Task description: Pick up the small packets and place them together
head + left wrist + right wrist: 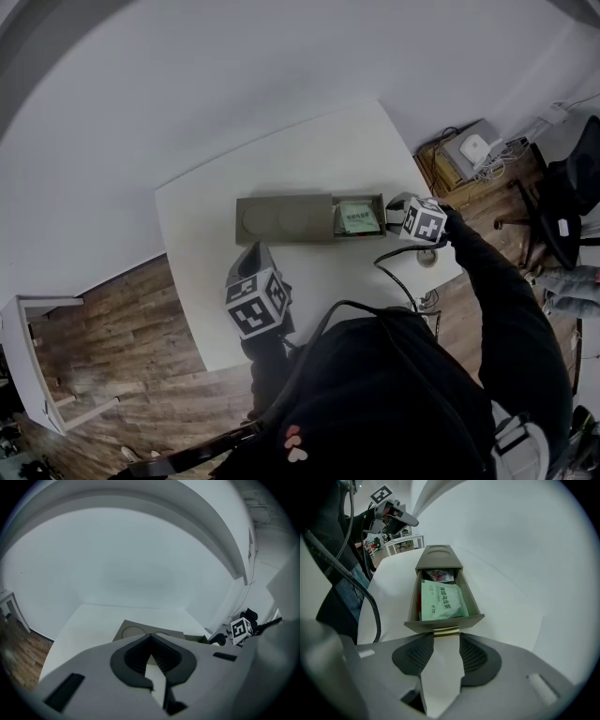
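Pinching the gold drawer handle (446, 632) with my right tongs (446, 637), I see a green packet (440, 601) with Chinese print; left tongs (150, 639) closed, empty.

Matt grey-brown box (286, 218), shiny brass-coloured metal handle (446, 631), glossy green plastic packet (440, 602), smooth white table (309, 159), wood-grain floor (122, 309).
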Available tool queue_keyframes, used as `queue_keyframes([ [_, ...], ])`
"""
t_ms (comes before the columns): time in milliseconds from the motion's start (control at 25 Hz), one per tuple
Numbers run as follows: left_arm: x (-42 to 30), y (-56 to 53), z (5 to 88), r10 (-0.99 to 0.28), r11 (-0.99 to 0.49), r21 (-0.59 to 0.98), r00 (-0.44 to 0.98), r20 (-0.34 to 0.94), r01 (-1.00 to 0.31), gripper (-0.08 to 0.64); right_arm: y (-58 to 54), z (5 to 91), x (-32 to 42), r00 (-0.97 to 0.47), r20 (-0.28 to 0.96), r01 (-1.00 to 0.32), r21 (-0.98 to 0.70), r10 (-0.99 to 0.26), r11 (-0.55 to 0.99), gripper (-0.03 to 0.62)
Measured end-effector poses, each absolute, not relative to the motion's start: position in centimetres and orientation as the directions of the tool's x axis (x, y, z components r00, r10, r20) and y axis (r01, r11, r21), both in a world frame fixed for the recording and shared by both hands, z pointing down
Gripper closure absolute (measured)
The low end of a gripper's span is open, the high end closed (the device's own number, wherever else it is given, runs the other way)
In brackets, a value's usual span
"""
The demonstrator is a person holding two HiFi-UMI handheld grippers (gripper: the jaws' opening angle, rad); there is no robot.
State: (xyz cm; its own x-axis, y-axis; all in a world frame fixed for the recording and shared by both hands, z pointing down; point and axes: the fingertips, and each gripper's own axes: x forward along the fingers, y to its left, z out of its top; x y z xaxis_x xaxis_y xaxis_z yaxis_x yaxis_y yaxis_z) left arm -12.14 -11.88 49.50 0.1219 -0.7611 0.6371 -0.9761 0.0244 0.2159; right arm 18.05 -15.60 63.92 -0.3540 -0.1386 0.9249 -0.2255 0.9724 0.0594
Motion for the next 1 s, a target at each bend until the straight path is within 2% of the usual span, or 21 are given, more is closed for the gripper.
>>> queue_keyframes([
  [560, -9.6, -11.0, 49.2, -0.751, -0.012, 0.215, 0.151, 0.643, -0.977, 0.561, -15.1, 64.2, 21.8, -0.341, 0.925, -0.286, 0.069, -0.169, 0.956, 0.431],
  [600, -9.5, -10.8, 49.2, -0.751, -0.013, 0.215, 0.152, 0.642, -0.976, 0.561, -15.1, 64.2, 22.0, -0.341, 0.923, -0.292, 0.078, -0.18, 0.953, 0.489],
  [760, -9.0, -10.3, 49.1, -0.751, -0.02, 0.218, 0.159, 0.641, -0.976, 0.561, -15.3, 64.1, 22.7, -0.348, 0.904, -0.347, 0.121, -0.247, 0.93, 0.524],
  [800, -8.8, -10.2, 49.0, -0.751, -0.024, 0.219, 0.162, 0.64, -0.975, 0.561, -15.6, 63.9, 23.0, -0.342, 0.899, -0.363, 0.143, -0.274, 0.921, 0.575],
  [1000, -8.7, -9.5, 48.7, -0.756, -0.021, 0.219, 0.158, 0.635, -0.976, 0.561, -16.1, 63.1, 23.7, -0.333, 0.893, -0.366, 0.173, -0.302, 0.914, 0.588],
])
